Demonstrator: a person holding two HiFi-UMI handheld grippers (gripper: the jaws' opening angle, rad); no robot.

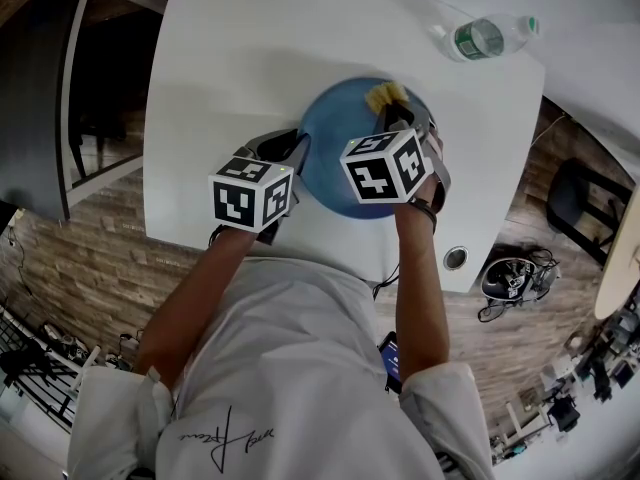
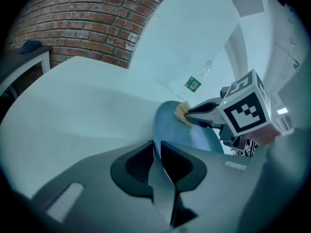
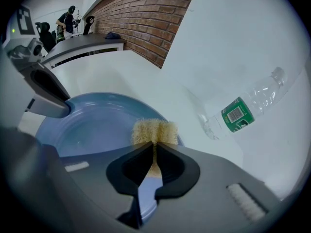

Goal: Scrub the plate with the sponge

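While my right gripper pinches the fuzzy yellow sponge tight at the far rim of the round, glossy blue plate, my left gripper clamps the plate's left edge on the smooth white table. A clear plastic bottle lies far right.

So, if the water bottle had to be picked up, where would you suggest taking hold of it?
I would grip the water bottle across its labelled middle, coming down from above with the jaws either side of the barrel. It lies on its side on the table, both flanks open; the neck is narrower and probably off-balance.
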